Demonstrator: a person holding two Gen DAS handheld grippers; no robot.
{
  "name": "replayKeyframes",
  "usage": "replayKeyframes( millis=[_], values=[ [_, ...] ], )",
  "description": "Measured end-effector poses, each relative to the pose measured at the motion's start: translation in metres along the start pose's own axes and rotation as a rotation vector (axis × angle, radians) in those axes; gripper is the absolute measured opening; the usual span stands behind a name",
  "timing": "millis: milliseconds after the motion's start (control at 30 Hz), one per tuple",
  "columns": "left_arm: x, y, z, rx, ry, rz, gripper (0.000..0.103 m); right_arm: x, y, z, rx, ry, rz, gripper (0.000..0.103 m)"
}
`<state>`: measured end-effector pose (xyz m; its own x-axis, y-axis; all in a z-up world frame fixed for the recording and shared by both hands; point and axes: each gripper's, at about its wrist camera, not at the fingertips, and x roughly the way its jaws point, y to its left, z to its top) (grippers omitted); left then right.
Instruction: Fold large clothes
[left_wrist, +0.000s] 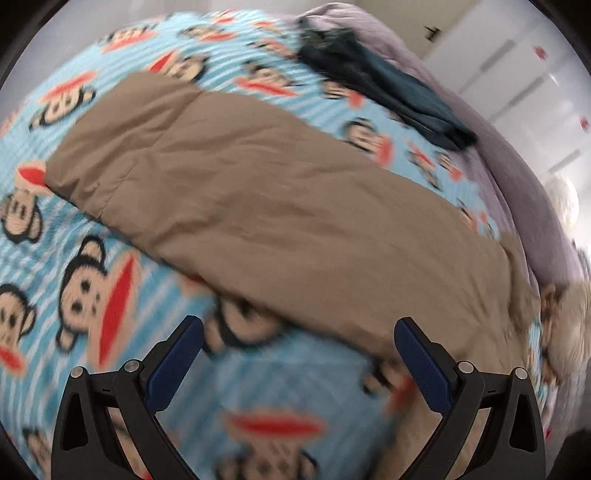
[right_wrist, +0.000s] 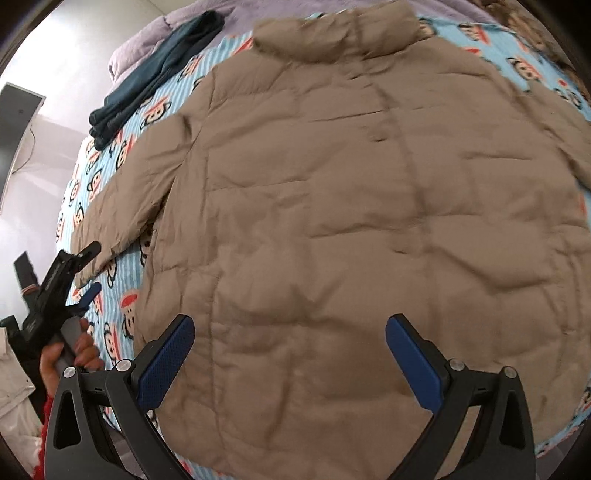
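A tan quilted puffer jacket (right_wrist: 351, 206) lies spread flat on the bed, collar at the far side, one sleeve (right_wrist: 129, 199) stretched out to the left. In the left wrist view that sleeve (left_wrist: 258, 199) runs diagonally across the sheet. My left gripper (left_wrist: 297, 328) is open and empty, just short of the sleeve's near edge; it also shows in the right wrist view (right_wrist: 90, 267), near the cuff. My right gripper (right_wrist: 290, 328) is open and empty above the jacket's lower body.
The bed has a blue striped sheet with monkey faces (left_wrist: 122, 295). A folded dark teal garment (right_wrist: 159, 74) lies at the far side, also in the left wrist view (left_wrist: 388, 85). A lilac blanket (left_wrist: 491, 147) lines the bed's far edge. White wardrobe doors (left_wrist: 524, 74) stand beyond.
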<state>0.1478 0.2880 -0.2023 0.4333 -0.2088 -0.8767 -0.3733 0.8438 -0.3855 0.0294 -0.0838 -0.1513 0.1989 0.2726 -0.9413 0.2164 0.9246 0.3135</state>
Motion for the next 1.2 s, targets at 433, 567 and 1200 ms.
replayKeyframes(
  millis=[433, 567, 1200],
  values=[
    [0.03, 0.026, 0.069, -0.214, -0.198, -0.069, 0.091, 0.051, 0.06, 0.072, -0.1, -0.032, 0.053, 0.103],
    [0.032, 0.024, 0.081, -0.19, -0.165, -0.132, 0.018, 0.059, 0.075, 0.097, -0.109, -0.077, 0.102, 0.103],
    [-0.066, -0.193, 0.034, 0.38, -0.194, -0.428, 0.016, 0.137, 0.102, 0.136, -0.091, 0.014, 0.328, 0.019]
  ],
)
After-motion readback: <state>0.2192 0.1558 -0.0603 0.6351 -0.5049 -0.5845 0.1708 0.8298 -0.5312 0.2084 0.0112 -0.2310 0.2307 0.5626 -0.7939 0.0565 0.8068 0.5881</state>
